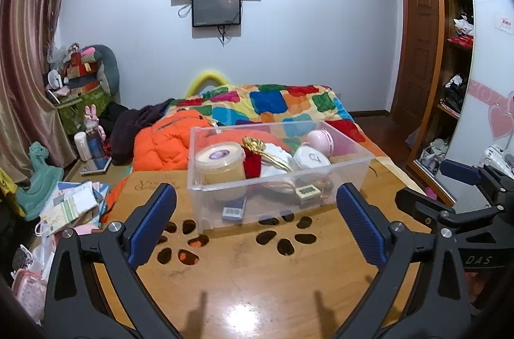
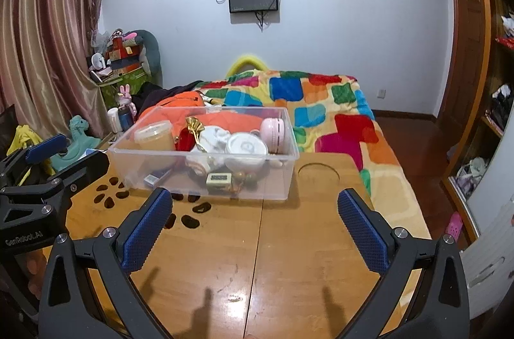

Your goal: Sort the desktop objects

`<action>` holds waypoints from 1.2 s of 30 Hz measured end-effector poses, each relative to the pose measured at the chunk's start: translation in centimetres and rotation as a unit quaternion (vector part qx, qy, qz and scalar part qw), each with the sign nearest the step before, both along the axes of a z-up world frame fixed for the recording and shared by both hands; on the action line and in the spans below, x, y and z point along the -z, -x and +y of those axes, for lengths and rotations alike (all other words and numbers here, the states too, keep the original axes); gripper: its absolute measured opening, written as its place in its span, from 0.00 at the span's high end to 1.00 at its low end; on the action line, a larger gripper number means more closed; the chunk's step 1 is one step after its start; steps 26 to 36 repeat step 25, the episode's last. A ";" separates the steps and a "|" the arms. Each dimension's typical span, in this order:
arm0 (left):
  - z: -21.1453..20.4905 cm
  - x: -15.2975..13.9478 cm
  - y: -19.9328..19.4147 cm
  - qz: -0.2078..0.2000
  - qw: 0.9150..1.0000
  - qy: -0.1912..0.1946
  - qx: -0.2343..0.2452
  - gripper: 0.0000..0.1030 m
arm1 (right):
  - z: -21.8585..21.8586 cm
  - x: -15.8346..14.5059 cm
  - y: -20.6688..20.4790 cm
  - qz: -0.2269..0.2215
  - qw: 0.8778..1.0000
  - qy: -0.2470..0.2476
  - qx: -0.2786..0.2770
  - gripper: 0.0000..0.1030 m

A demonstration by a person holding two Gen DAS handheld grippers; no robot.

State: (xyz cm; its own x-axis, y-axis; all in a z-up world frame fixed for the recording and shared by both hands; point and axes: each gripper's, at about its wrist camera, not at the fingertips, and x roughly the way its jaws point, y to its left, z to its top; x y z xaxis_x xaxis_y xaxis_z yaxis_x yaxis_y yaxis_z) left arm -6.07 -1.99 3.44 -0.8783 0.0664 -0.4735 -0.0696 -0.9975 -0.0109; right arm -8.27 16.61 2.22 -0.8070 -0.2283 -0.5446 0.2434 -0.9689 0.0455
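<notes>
A clear plastic bin point(image 1: 350, 181) point(image 2: 282, 169) stands at the far side of the wooden table point(image 1: 257, 284) point(image 2: 289, 258). It holds a yellow tub point(image 1: 220, 162) point(image 2: 154, 135), a white round case point(image 1: 311, 160) point(image 2: 245, 148), a pink round case point(image 1: 319, 140) point(image 2: 273, 130), a gold and red item point(image 1: 253, 152) point(image 2: 192, 132), a small clock point(image 1: 308, 192) point(image 2: 219, 179) and a blue box point(image 1: 233, 212). My left gripper point(image 1: 257, 220) is open and empty, just short of the bin. My right gripper point(image 2: 253, 217) is open and empty, also in front of the bin.
The table has paw-shaped cutouts point(image 1: 282, 239) point(image 2: 192, 215) and a round recess point(image 2: 318, 175). Beyond it lies a bed with a colourful quilt point(image 1: 273, 104) point(image 2: 321, 101) and an orange jacket point(image 1: 160, 143). Clutter lies on the floor to the left point(image 1: 70, 204). A wardrobe point(image 1: 449, 50) stands on the right.
</notes>
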 end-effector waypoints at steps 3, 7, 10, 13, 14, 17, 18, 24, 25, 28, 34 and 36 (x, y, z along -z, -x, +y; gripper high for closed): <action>0.1 0.2 0.0 -0.003 1.000 0.005 -0.006 0.02 | 0.1 0.2 -0.1 -0.001 1.000 -0.005 0.002 0.00; 0.3 0.4 0.2 -0.009 1.000 0.006 -0.007 0.02 | 0.1 0.3 -0.6 0.003 1.000 -0.007 0.002 0.00; 0.3 0.6 0.3 -0.014 1.000 0.002 -0.006 0.02 | 0.2 0.5 -0.5 -0.002 1.000 -0.004 0.000 0.00; 0.3 0.9 0.3 -0.019 1.000 0.002 -0.005 0.02 | 0.1 0.7 -0.4 -0.005 1.000 -0.009 0.000 0.00; 0.3 1.0 0.4 -0.019 1.000 0.002 -0.004 0.02 | 0.1 0.8 -0.4 -0.007 1.000 -0.010 0.001 0.00; 0.4 1.1 0.4 -0.021 1.000 0.001 -0.004 0.02 | 0.2 1.0 -0.2 -0.012 1.000 -0.006 0.001 0.00; 0.3 1.2 0.4 -0.021 1.000 0.000 -0.003 0.02 | 0.1 1.1 -0.2 -0.013 1.000 -0.005 0.001 0.00; 0.1 1.3 0.6 -0.025 1.000 -0.007 -0.004 0.02 | 0.1 1.2 -0.2 -0.017 1.000 -0.004 -0.001 0.00; 0.0 1.3 0.6 -0.026 1.000 -0.009 -0.004 0.02 | 0.1 1.2 -0.1 -0.018 1.000 -0.005 -0.001 0.00; 0.0 1.3 0.6 -0.026 1.000 -0.009 -0.004 0.02 | 0.1 1.2 -0.1 -0.018 1.000 -0.005 -0.001 0.00; 0.0 1.3 0.6 -0.026 1.000 -0.009 -0.004 0.02 | 0.1 1.2 -0.1 -0.018 1.000 -0.005 -0.001 0.00; 0.0 1.3 0.6 -0.026 1.000 -0.009 -0.004 0.02 | 0.1 1.2 -0.1 -0.018 1.000 -0.005 -0.001 0.00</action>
